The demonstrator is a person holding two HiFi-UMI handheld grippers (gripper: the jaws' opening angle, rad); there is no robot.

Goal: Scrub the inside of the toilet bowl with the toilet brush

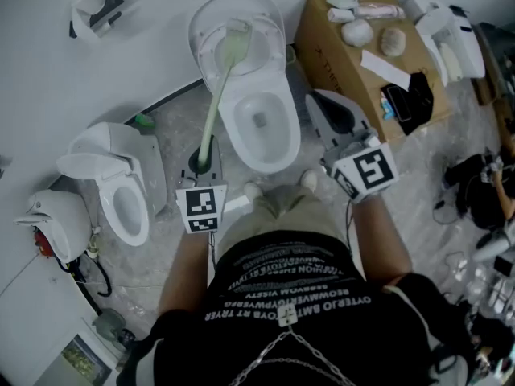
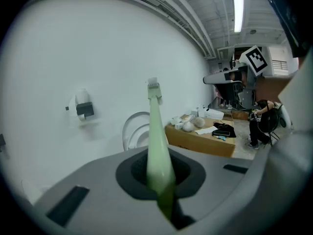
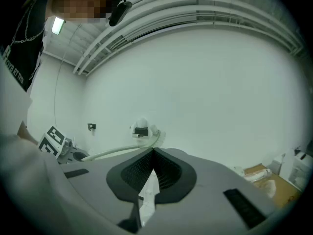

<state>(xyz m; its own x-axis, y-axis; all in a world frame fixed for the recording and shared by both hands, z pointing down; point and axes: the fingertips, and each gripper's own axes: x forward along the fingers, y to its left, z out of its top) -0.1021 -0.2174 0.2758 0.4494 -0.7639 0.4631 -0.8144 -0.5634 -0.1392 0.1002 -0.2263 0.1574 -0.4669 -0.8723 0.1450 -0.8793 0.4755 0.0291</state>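
Observation:
The white toilet [image 1: 283, 147] stands in front of my feet with its lid and seat [image 1: 211, 18] raised. My left gripper [image 1: 203, 161] is shut on the pale green handle of the toilet brush [image 1: 217, 95]. The brush slants up and away, and its head [image 1: 236, 39] is over the raised seat, above the bowl. In the left gripper view the handle [image 2: 157, 146] rises from the shut jaws [image 2: 164, 180] against the white wall. My right gripper [image 1: 322, 103] hovers to the right of the bowl with its jaws shut [image 3: 151, 154] and nothing in them. The brush [image 3: 115, 153] crosses behind them.
A second white toilet [image 1: 121, 191] stands to the left, beside a green bottle [image 1: 145, 121]. A cardboard box [image 1: 338, 51] with several items on it stands close to the toilet's right. A fixture [image 1: 95, 8] hangs on the wall. Another person [image 1: 491, 185] is at the far right.

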